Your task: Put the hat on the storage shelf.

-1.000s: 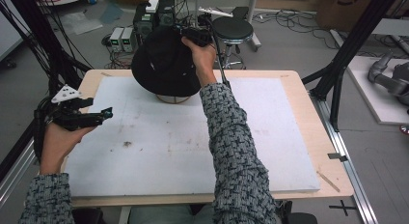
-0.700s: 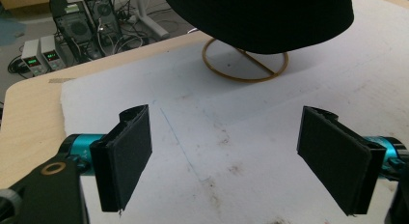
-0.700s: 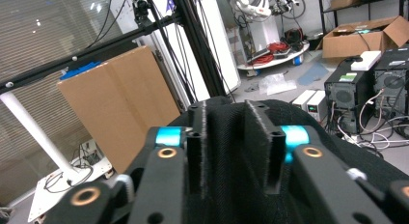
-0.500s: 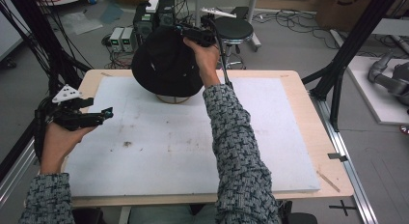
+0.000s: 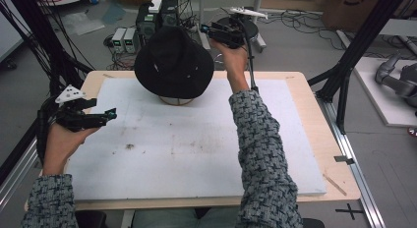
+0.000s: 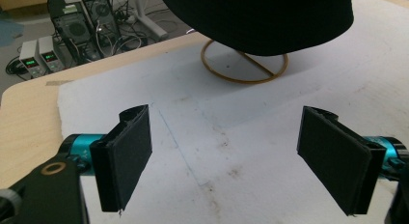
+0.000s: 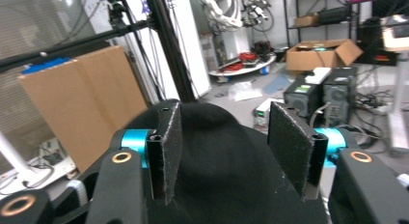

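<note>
**Hat left on stand, right gripper off to the side**

Black hat (image 5: pixel 174 62) sits on a wooden ring stand (image 5: pixel 175 99) at the far middle of the tabletop (image 5: pixel 305 85), on the white mat (image 5: pixel 196 139). A second ago the right gripper (image 5: pixel 205 28) was at the hat's brim; now it is beside the hat's far right edge, apart from it. Its jaws have just been opening, half apart, nothing between them. Left gripper (image 5: pixel 112 112) unmoved at the mat's left edge, jaws wide, empty.
</note>
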`<state>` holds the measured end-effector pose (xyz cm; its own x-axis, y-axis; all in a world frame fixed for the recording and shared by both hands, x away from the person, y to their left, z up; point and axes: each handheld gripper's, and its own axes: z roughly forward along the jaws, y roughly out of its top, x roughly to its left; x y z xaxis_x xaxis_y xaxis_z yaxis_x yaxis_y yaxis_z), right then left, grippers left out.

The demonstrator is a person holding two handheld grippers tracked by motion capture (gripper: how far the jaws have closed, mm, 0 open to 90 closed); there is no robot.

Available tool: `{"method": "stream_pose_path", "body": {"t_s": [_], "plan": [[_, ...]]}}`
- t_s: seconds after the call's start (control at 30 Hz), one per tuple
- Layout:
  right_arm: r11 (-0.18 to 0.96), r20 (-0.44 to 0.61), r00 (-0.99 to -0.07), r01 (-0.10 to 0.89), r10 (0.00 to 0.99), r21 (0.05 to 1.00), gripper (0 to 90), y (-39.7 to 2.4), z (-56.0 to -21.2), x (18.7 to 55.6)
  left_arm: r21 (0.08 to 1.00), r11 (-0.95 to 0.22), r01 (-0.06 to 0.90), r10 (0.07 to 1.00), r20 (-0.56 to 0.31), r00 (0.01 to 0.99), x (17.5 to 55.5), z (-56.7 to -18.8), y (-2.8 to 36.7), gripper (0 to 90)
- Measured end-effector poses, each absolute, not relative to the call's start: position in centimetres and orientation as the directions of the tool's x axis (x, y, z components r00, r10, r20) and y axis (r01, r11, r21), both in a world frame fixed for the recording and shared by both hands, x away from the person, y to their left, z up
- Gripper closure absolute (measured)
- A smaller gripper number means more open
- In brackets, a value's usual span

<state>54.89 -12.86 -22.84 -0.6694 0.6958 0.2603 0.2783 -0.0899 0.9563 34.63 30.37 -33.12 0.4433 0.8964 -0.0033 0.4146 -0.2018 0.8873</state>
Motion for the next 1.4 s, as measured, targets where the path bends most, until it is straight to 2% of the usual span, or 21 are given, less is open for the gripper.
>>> {"method": "stream_pose_path", "body": {"t_s": [0.13, 0.23, 0.5, 0.6, 0.67, 0.7, 0.87, 1.4], "plan": [[-0.057, 0.251, -0.652, 0.303, 0.716, 0.951, 42.3, -15.0, -22.8, 54.2, 0.885, -0.207, 0.417, 0.897, 0.001, 0.443, 34.8, -33.2, 30.4, 20.0], [-0.039, 0.209, -0.647, 0.267, 0.733, 0.963, 41.5, -16.5, -22.8, 53.2, 0.884, -0.205, 0.419, 0.896, -0.002, 0.443, 34.9, -33.2, 30.3, 20.0], [0.005, 0.169, -0.644, 0.259, 0.746, 0.966, 34.4, -19.7, -23.1, 50.1, 0.877, -0.224, 0.425, 0.892, 0.009, 0.453, 35.3, -33.3, 29.9, 20.0], [0.043, 0.169, -0.638, 0.303, 0.751, 0.952, 29.8, -20.6, -23.0, 49.0, 0.876, -0.23, 0.424, 0.891, 0.013, 0.455, 35.4, -33.3, 29.7, 20.0], [0.036, 0.138, -0.644, 0.25, 0.752, 0.968, 29.2, -21.3, -23.4, 47.6, 0.874, -0.233, 0.427, 0.89, 0.014, 0.455, 35.4, -33.4, 29.7, 20.0], [0.048, 0.132, -0.642, 0.254, 0.756, 0.966, 28.3, -21.5, -23.4, 47.0, 0.874, -0.231, 0.427, 0.891, 0.014, 0.455, 35.5, -33.4, 29.6, 20.0], [0.063, 0.099, -0.639, 0.226, 0.763, 0.972, 26.2, -22.6, -24.6, 44.7, 0.875, -0.234, 0.424, 0.889, 0.016, 0.458, 35.5, -33.4, 29.5, 20.0], [0.098, 0.081, -0.61, 0.255, 0.788, 0.962, 11.3, -26.5, -29.6, 38.4, 0.878, -0.226, 0.421, 0.891, 0.011, 0.454, 35.6, -33.3, 29.7, 19.9]]}}
